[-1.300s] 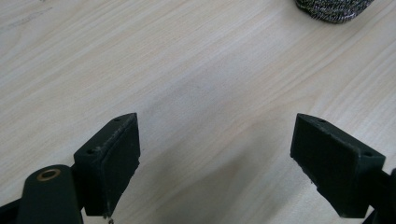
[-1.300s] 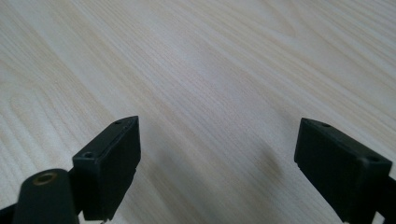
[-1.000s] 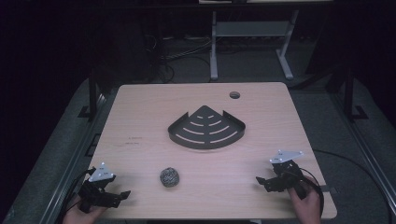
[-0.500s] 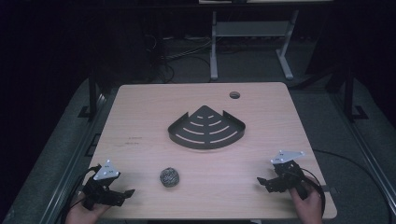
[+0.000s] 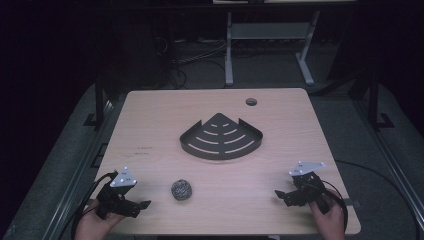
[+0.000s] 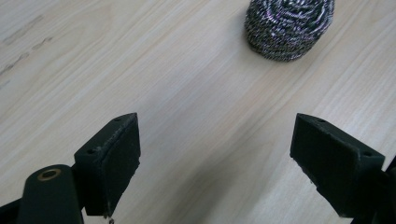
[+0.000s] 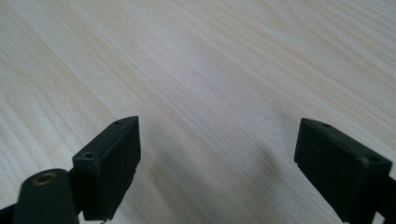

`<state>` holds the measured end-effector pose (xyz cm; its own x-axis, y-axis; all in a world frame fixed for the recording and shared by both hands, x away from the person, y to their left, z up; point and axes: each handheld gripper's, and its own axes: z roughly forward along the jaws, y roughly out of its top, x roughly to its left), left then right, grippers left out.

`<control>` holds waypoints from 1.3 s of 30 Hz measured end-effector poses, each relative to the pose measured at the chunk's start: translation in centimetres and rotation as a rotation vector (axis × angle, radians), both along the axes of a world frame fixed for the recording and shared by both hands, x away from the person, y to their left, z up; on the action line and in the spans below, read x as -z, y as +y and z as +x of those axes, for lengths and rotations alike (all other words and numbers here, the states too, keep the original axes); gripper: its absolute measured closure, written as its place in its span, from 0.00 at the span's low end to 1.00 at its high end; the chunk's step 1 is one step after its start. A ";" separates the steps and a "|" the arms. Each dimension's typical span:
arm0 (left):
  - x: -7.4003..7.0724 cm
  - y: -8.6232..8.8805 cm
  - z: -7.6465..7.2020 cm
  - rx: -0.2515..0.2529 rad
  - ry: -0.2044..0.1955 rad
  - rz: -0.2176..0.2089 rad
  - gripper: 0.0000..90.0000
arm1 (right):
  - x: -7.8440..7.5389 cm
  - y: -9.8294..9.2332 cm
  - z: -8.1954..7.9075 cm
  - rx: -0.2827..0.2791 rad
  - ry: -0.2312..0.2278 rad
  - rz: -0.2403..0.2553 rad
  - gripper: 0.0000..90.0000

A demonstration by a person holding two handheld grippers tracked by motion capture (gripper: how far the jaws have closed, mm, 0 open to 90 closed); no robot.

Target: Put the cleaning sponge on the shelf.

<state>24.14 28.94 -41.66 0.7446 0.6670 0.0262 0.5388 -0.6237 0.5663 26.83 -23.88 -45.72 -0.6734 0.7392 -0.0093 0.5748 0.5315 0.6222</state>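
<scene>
A steel wool scouring ball (image 5: 181, 190) lies near the front of the wooden table (image 5: 165, 115); the left gripper view has this ball (image 6: 289, 27) at its top, ahead of the jaws. My left gripper (image 5: 141, 205) is open at the front left, its tips a short way left of the ball, nothing between them (image 6: 217, 163). A black fan-shaped slotted corner rack (image 5: 221, 137) rests flat in the middle of the table. At the front right my right gripper (image 5: 280, 194) stands open over bare wood (image 7: 217, 163), pointing left.
A round cable hole (image 5: 251, 101) is in the table's far right area. Beyond the far edge stand a white metal frame (image 5: 265, 35) and loose cables (image 5: 180, 65) on the dark floor. Bare wood lies between the ball and the rack.
My left gripper has moved forward and to the right, closer to the scouring ball. The right gripper has barely shifted.
</scene>
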 end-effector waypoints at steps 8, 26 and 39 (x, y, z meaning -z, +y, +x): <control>-0.1 -1.7 0.6 0.049 0.022 0.025 0.17 | 0.0 0.2 0.0 -0.010 -0.003 -0.003 0.16; -0.2 -4.2 1.7 0.109 0.049 0.062 0.17 | 0.0 0.0 0.0 -0.002 0.000 0.005 0.16; -0.4 -6.0 2.4 0.152 0.066 0.078 0.17 | -0.1 0.1 -0.1 0.000 0.002 0.008 0.16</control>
